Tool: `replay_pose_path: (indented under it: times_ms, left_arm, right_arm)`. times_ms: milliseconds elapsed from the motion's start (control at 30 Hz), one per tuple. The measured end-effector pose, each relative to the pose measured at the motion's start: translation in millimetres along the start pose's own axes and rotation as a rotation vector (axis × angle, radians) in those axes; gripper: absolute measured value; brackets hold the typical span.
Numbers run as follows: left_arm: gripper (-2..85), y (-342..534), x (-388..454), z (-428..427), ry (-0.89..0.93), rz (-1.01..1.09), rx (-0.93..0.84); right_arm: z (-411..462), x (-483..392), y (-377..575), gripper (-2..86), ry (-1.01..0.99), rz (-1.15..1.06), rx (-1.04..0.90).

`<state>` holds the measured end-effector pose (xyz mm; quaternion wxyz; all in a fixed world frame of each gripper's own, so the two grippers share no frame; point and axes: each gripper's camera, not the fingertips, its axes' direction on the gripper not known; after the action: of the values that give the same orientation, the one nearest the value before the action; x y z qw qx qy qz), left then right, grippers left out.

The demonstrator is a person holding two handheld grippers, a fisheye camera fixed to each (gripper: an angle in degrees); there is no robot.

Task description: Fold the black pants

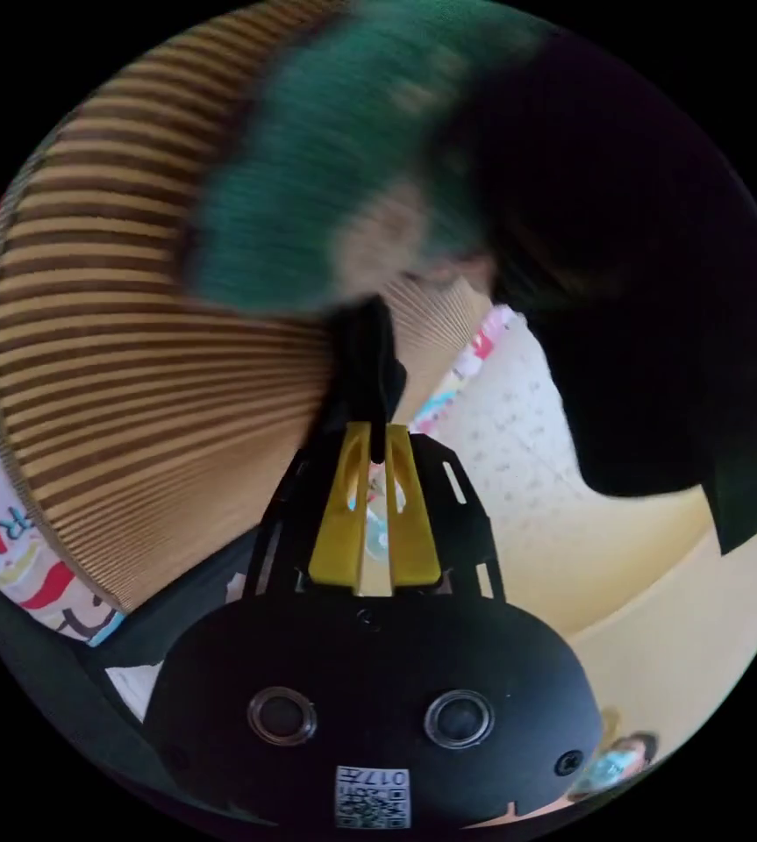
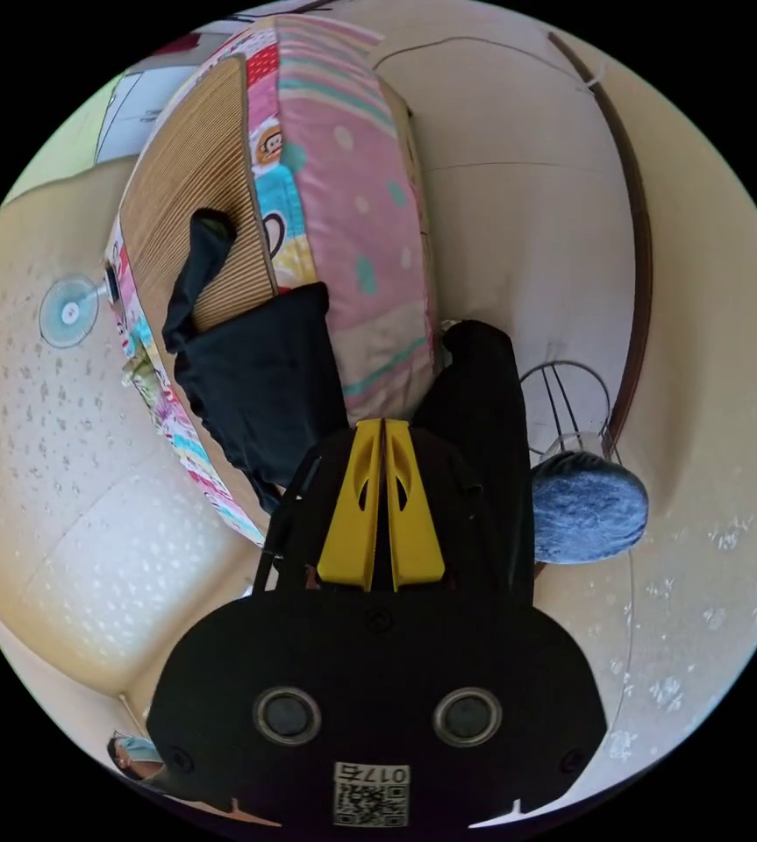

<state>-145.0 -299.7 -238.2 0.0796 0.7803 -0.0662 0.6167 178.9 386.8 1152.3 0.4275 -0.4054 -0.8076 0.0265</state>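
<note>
In the left gripper view a narrow bunch of the black pants [image 1: 367,368] rises from between the yellow jaws of my left gripper [image 1: 378,443], which is shut on it. More of the black cloth [image 1: 659,289] hangs dark at the right. In the right gripper view the black pants [image 2: 260,377] drape off the edge of the striped bamboo mat [image 2: 194,167] and over the side of the bed. Another part [image 2: 483,412] hangs beside the jaws. My right gripper [image 2: 382,428] has its jaws pressed together, with the black cloth spreading from under them on both sides.
A blurred green sleeve [image 1: 308,158] crosses over the bamboo mat [image 1: 132,351]. The bed has a colourful cartoon sheet [image 2: 343,175]. A blue-grey round cushion [image 2: 589,517] on a wire frame stands near the bed. A small fan [image 2: 69,311] is on the cream wall.
</note>
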Motion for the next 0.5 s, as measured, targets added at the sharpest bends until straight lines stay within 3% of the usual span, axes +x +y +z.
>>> replay_pose_path:
  times_ms: [133,267,400,500]
  left_arm:
    - [3.6,22.9,73.0,5.9,0.115,0.26,-0.247]
    - [3.6,56.6,123.4,-7.6,0.228,0.339,-0.269]
    - [3.7,93.1,173.7,1.1,0.08,0.489,-0.292]
    - [3.6,148.2,217.6,36.2,-0.089,0.75,-0.339]
  right_arm:
    - [-45.0,5.5,25.4,0.3,-0.086,0.087,0.028]
    - [-76.4,-1.1,38.0,0.4,-0.298,0.164,0.081]
    - [-85.2,-13.6,42.0,0.4,-0.503,0.249,0.091]
    - [-88.3,-29.0,44.8,0.4,-0.682,0.329,0.092]
